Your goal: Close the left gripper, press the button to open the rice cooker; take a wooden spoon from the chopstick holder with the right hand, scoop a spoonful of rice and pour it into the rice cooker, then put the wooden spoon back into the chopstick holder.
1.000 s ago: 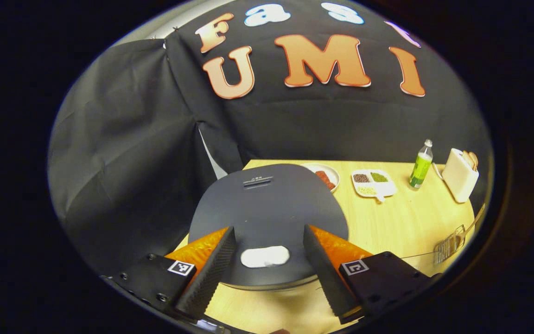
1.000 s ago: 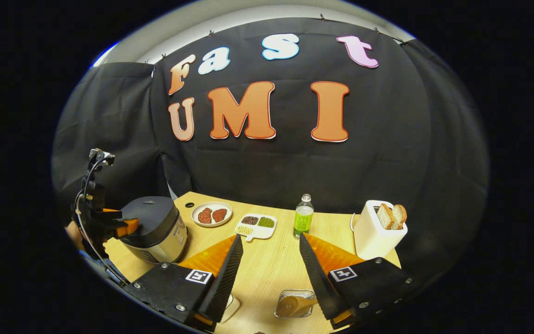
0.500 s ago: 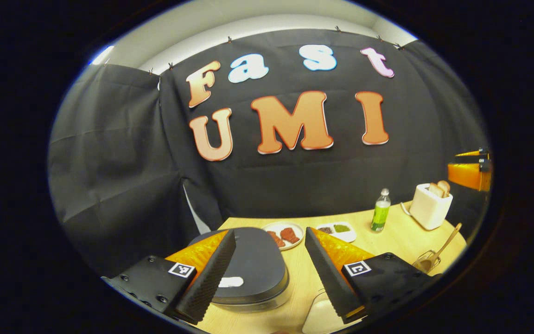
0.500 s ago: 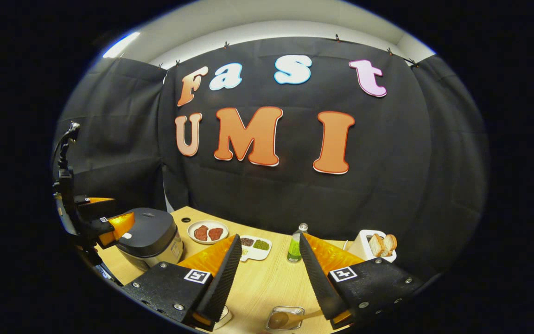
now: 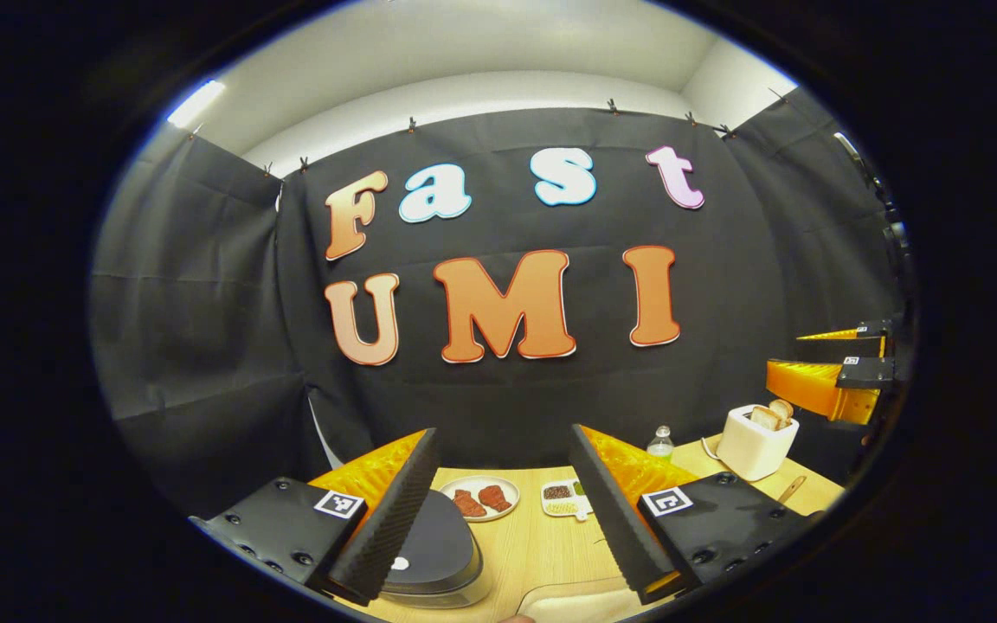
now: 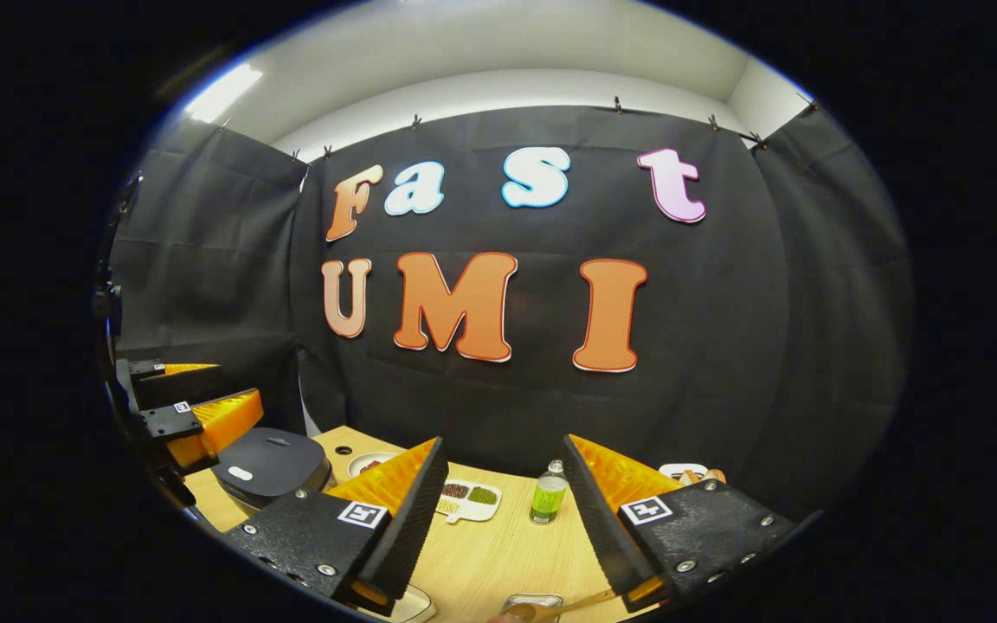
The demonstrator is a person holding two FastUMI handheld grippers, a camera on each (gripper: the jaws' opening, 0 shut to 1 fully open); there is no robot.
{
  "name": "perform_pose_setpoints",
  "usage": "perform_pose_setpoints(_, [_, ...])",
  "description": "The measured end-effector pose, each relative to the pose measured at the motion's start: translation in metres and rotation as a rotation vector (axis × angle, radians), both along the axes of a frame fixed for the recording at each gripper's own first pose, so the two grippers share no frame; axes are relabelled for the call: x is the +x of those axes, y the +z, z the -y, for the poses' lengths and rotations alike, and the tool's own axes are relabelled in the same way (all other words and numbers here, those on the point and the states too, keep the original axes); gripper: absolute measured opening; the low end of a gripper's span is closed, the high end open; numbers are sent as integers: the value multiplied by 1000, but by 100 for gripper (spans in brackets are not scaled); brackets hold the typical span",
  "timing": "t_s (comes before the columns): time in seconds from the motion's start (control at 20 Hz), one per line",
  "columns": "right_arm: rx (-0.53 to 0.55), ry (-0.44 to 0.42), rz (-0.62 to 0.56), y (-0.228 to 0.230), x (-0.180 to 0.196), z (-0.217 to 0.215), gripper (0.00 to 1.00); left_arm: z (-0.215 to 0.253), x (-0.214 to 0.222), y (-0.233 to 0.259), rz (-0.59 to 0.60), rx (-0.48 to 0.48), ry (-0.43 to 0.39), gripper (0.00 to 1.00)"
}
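The dark rice cooker (image 5: 434, 549) stands with its lid down, the white button (image 5: 399, 563) on the lid's near edge. My left gripper (image 5: 503, 433) is open and held well above and behind it, with nothing between its fingers. From the right gripper view the cooker (image 6: 269, 467) is at the table's left, with the left gripper (image 6: 204, 415) hanging beside and above it. My right gripper (image 6: 504, 441) is open and holds nothing. Below it at the bottom edge are the wire chopstick holder (image 6: 533, 601) and the wooden spoon (image 6: 555, 607). The right gripper (image 5: 827, 385) also shows at far right, above the toaster.
On the wooden table (image 6: 498, 554) stand a plate of meat (image 5: 479, 499), a divided dish of grains (image 6: 468, 500), a green bottle (image 6: 548, 493) and a white toaster with bread (image 5: 755, 441). A pale rounded object (image 5: 568, 599) lies at the near edge.
Both grippers have lifted and tipped upward, so the table has dropped low in both views. The left gripper has drawn back from over the cooker lid. Both stay open.
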State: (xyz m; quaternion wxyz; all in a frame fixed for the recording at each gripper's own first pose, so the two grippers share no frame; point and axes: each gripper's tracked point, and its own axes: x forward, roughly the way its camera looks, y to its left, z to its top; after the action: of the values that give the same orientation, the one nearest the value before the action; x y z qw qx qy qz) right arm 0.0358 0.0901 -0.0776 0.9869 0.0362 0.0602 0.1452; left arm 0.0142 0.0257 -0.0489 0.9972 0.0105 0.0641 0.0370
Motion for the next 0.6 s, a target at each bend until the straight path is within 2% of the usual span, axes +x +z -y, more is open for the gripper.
perform_pose_setpoints(0.15, [-10,-9,21,6,-1,2,84,3,1,3,12,13,-7,100])
perform_pose_setpoints(0.2, [-6,-11,24,8,-1,1,80,3,-2,7,15,10,-6,100])
perform_pose_setpoints(0.35, [9,-9,37,12,0,-2,89,-3,-1,8,18,13,2,100])
perform_pose_setpoints(0.4, [8,-7,42,13,-1,-2,86,-3,-1,7,15,12,6,100])
perform_pose_setpoints(0.55, [-2,-5,49,24,4,-1,87,-6,0,5,13,5,11,100])
perform_pose_setpoints(0.6, [-2,-4,47,15,-2,-4,87,-5,0,5,14,1,5,100])
